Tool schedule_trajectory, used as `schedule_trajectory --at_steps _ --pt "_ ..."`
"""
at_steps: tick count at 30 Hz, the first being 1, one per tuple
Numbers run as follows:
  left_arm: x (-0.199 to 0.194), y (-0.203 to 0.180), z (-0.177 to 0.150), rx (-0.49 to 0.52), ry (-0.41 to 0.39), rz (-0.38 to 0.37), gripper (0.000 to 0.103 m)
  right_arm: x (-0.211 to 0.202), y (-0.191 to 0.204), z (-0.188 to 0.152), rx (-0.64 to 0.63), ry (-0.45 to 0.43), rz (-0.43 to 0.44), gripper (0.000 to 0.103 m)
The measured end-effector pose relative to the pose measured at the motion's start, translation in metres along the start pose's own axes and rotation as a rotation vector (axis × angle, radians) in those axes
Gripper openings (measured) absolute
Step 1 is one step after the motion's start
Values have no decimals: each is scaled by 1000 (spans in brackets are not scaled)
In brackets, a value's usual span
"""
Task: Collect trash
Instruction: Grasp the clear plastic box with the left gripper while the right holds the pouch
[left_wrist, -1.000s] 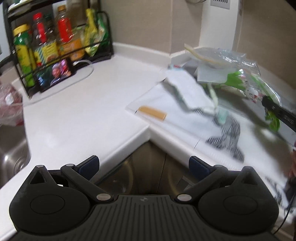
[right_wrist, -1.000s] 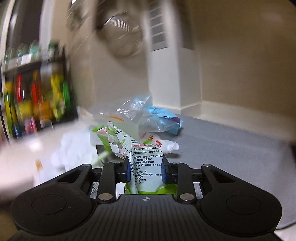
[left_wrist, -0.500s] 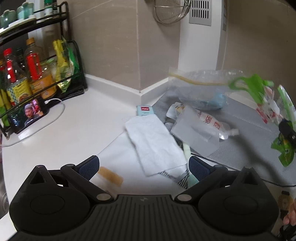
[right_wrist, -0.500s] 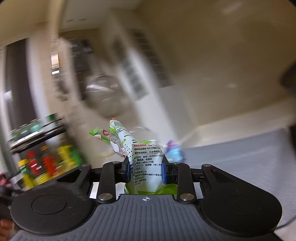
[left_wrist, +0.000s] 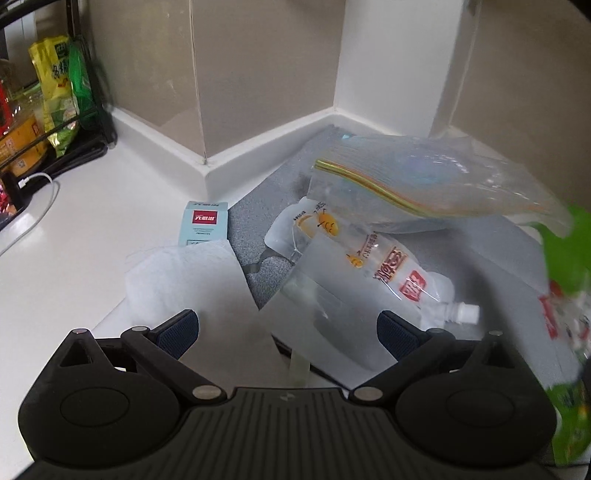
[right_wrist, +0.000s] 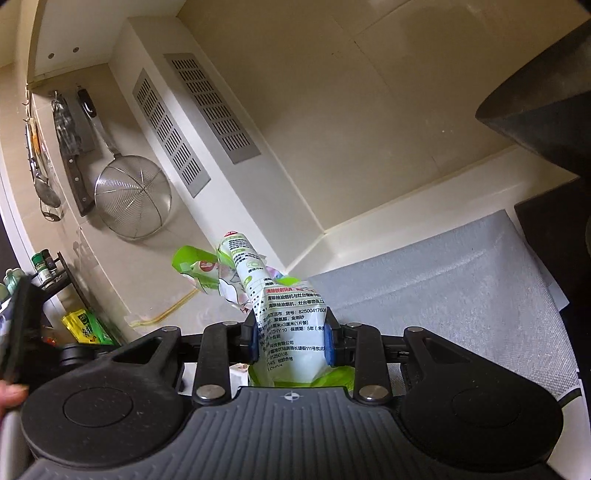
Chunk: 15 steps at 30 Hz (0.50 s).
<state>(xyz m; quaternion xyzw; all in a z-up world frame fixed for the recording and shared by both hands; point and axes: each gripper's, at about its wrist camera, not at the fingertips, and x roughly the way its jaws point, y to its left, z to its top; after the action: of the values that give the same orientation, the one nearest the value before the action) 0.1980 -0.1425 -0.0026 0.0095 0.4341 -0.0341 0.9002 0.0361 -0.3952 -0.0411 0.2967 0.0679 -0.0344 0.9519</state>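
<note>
- Light: soft, even indoor light, moderately bright; no hard shadows.
- Glare: faint sheen on the clear zip bag and white counter.
- Blur: the green wrapper smears at the right edge (left wrist view); the bottle rack is soft.
- Distortion: strong fisheye bending, dark corners in both views.
</note>
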Motion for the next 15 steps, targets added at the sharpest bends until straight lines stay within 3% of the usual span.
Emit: schedule_trajectory --at_steps 5,7,9,11,15 --pt "16 7 9 -77 33 9 101 1 0 -1 -8 5 9 34" --pt "11 10 9 -88 21 27 76 1 1 -1 -14 5 11 34" --pt "9 10 11 -58 35 40 25 1 1 -1 -17 4 14 34" --pt "5 13 11 -60 46 36 13 -1 0 -2 -23 1 13 34" --pt "-15 16 9 -41 -7 8 7 -2 0 -3 -31 -5 11 34"
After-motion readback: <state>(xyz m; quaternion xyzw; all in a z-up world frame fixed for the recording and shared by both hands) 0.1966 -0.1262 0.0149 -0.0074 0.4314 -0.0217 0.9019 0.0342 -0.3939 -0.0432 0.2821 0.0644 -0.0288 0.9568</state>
